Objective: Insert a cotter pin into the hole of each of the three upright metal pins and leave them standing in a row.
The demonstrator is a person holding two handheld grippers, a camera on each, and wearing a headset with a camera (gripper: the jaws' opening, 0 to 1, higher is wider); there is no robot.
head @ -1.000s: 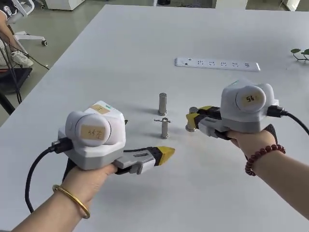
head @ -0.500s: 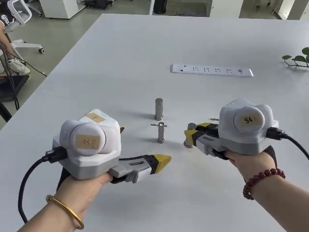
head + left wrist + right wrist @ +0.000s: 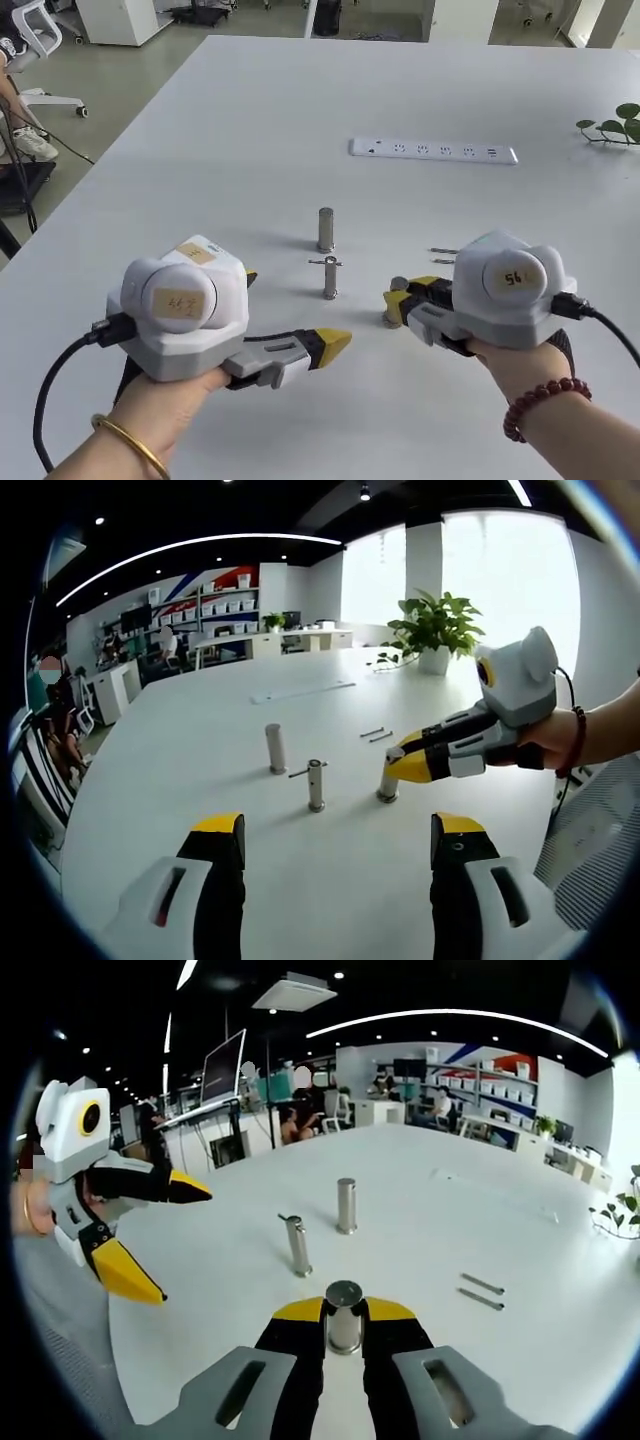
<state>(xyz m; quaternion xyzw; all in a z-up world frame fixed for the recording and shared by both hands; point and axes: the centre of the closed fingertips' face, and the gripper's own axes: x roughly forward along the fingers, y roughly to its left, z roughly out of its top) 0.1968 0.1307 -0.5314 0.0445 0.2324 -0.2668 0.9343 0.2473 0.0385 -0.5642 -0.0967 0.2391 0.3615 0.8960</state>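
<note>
A broad white counter (image 3: 250, 120) carries everything here. The left tool (image 3: 337, 830) is held low over its near side with its yellow-tipped jaws spread wide and nothing between them, pointing toward the pins. The right tool (image 3: 344, 1312) comes in from the other side, and its jaws are clenched on the near metal pin (image 3: 344, 1328), gripping it below the flat round top; the pin is upright with its foot down at the counter surface. A long white power strip (image 3: 433, 151) lies flat farther back, well apart from the work. Two more steel pins stand free and upright near the middle of the counter: the far metal pin (image 3: 326, 229), which is bare, and just in front of it the middle metal pin (image 3: 330, 277). In the head view the near pin sits to the right of the middle one. A cotter pin (image 3: 322, 262) passes crosswise through the middle pin near its top, sticking out to the side. Two loose cotter pins (image 3: 443, 256) lie side by side on the counter just behind the right tool.
</note>
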